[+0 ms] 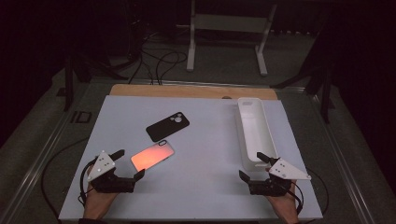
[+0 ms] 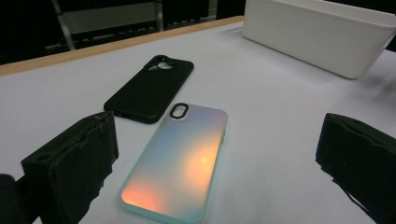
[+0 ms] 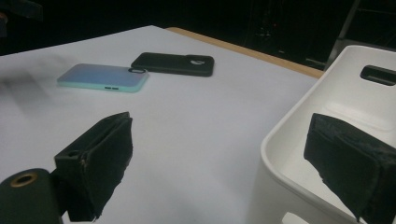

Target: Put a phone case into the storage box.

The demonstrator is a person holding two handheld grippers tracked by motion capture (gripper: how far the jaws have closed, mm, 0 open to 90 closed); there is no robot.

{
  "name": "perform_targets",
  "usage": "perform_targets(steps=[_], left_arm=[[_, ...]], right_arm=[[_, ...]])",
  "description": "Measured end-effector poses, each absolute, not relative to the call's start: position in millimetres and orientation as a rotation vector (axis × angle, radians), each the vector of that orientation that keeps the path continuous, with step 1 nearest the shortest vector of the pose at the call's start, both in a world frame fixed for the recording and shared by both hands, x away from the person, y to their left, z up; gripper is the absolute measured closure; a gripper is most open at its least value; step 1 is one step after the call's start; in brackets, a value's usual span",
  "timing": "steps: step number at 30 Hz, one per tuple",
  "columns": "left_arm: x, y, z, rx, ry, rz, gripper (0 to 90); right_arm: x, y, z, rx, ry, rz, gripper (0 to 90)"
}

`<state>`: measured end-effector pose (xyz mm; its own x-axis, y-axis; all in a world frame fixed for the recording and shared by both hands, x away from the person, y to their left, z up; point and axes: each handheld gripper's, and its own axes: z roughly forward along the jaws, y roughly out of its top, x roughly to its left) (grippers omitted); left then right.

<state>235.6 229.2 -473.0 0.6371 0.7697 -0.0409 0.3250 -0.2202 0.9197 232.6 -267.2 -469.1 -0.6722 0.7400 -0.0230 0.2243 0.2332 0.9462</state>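
Observation:
Two phone cases lie on the white board (image 1: 201, 140). The black case (image 1: 167, 126) (image 2: 150, 88) (image 3: 173, 63) sits farther back, and the iridescent case (image 1: 152, 155) (image 2: 180, 158) (image 3: 103, 77) lies just in front of it, glowing orange-pink. My left gripper (image 1: 130, 163) (image 2: 210, 172) rests near the front left, open, its jaws either side of the iridescent case's near end without touching it. Open too, my right gripper (image 1: 254, 165) (image 3: 224, 163) is at the front right, beside the near end of the white bin (image 1: 254, 130) (image 3: 336, 140), holding nothing.
The long white bin (image 2: 322, 35) stands along the board's right side. A wooden table edge (image 1: 187, 91) runs behind the board. Beyond it are cables (image 1: 159, 65) on the floor and a white frame stand (image 1: 224, 28). Bare board lies between the grippers.

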Motion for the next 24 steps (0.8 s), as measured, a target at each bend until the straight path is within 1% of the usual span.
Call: perform_targets(steps=[16,24], left_arm=[[235.0,229.5,-473.5,1.812,0.883,0.534,0.0],[236.7,229.1,-468.3,1.807,0.902,0.509,0.0]], right_arm=[[232.6,-268.0,-468.2,0.886,2.023,1.445,7.7],[232.5,-268.4,-468.2,0.891,2.020,1.444,7.7]])
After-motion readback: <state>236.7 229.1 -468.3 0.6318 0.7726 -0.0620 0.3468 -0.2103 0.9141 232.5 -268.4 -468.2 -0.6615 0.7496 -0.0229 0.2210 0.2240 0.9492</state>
